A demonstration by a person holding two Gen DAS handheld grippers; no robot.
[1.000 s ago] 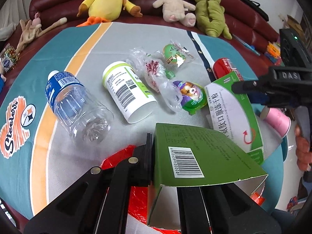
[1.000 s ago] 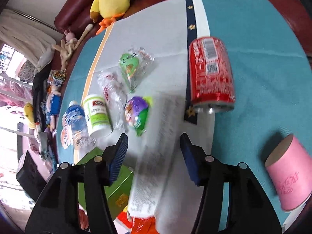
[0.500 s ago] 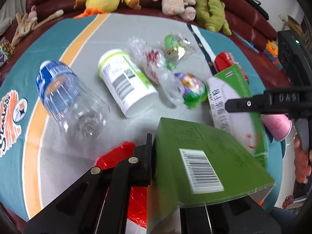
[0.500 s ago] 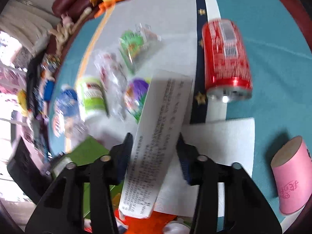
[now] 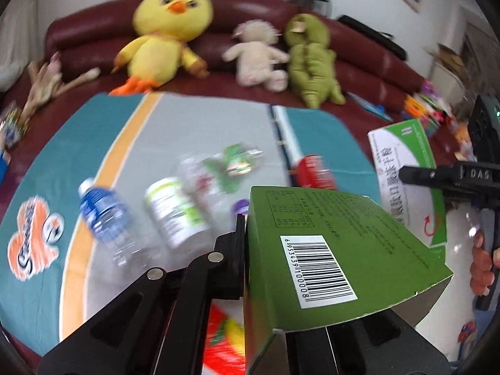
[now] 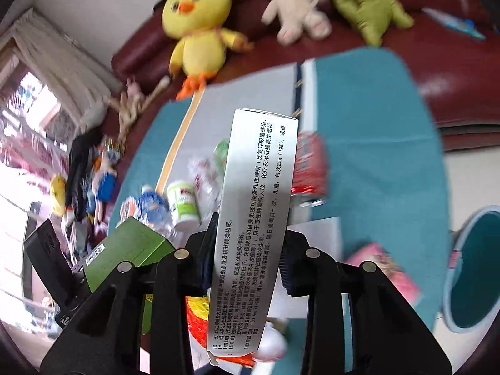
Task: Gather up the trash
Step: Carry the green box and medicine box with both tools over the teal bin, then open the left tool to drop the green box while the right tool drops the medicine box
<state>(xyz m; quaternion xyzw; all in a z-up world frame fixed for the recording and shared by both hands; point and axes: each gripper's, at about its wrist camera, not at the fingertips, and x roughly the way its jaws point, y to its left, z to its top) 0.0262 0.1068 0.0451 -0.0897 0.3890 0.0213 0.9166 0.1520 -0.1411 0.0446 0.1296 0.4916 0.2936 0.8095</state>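
Gripping a green carton [image 5: 328, 250], the left tool [image 5: 247, 250] is clamping its folded wall, barcode face up, long axis running ahead. Only the right view is showing a blue bin [image 6: 478, 268] to the right of the right tool [image 6: 247, 256], which is pinching a white box [image 6: 253, 218] pointing lengthwise forward above the surface [image 6: 368, 118].
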